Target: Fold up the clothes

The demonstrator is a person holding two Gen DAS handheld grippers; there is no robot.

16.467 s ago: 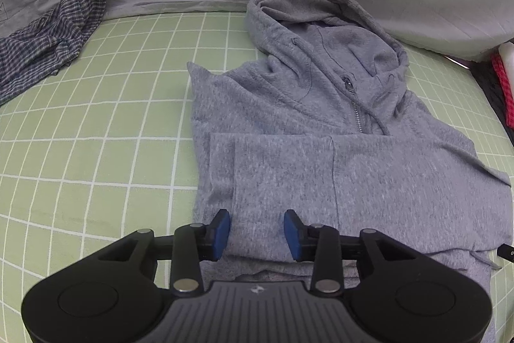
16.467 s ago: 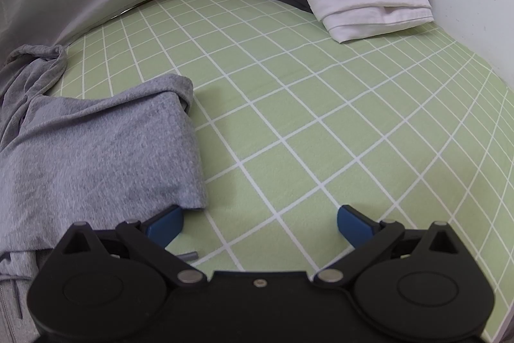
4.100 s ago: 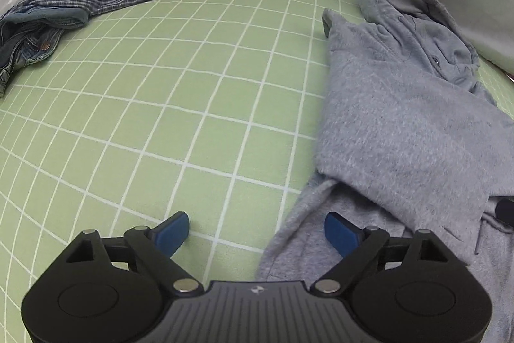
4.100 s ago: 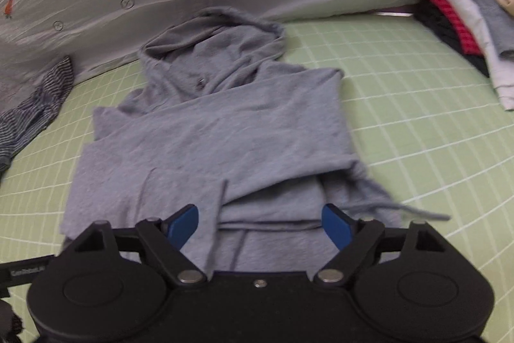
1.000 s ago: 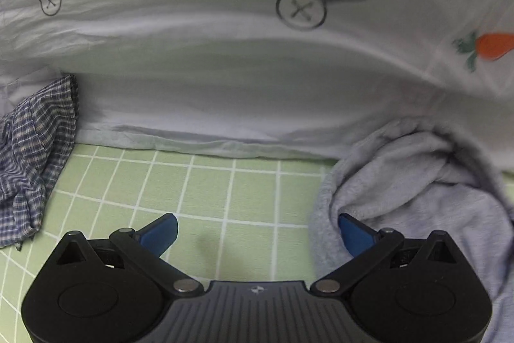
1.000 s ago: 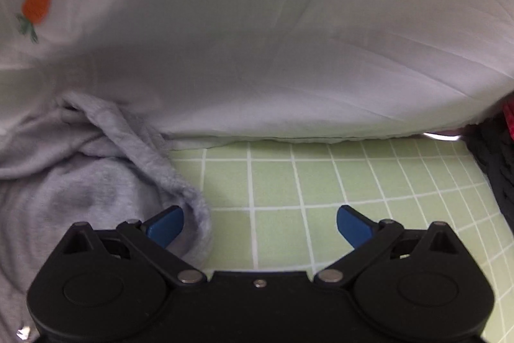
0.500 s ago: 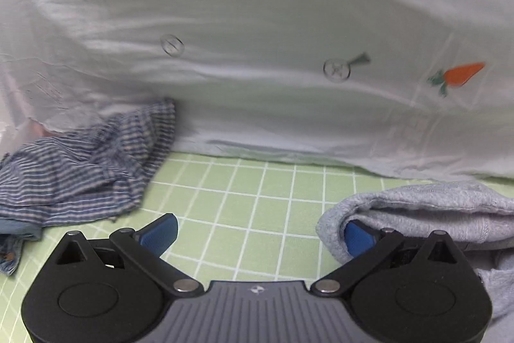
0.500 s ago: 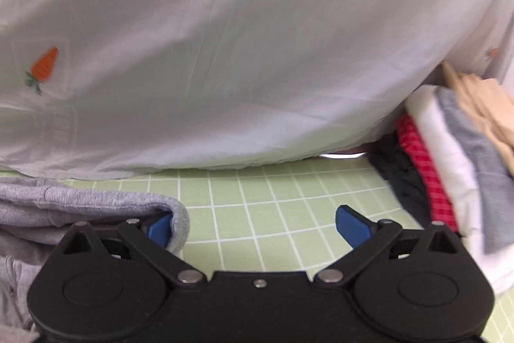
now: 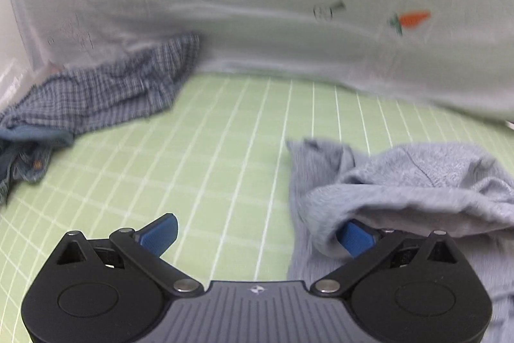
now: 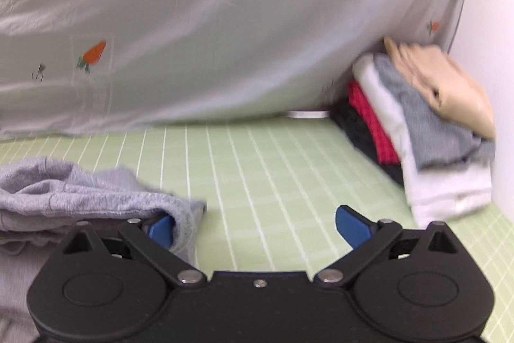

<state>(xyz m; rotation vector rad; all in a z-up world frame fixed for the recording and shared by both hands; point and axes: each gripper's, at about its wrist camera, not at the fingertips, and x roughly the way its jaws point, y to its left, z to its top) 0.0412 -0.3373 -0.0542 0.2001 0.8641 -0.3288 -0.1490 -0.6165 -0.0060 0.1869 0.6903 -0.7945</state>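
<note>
On the green sheet (image 9: 225,150), both spread grippers, left (image 9: 257,235) and right (image 10: 257,229), hook the hoodie (image 9: 401,182) hood.

A carrot-print sheet (image 9: 289,31) hangs behind the green grid mat (image 9: 208,156). A plaid shirt (image 9: 106,92) lies crumpled beside denim (image 9: 22,156).

light: soft, even, dim | shadows: faint | blur: motion smear both views | edges: fisheye bending, dark corners
</note>
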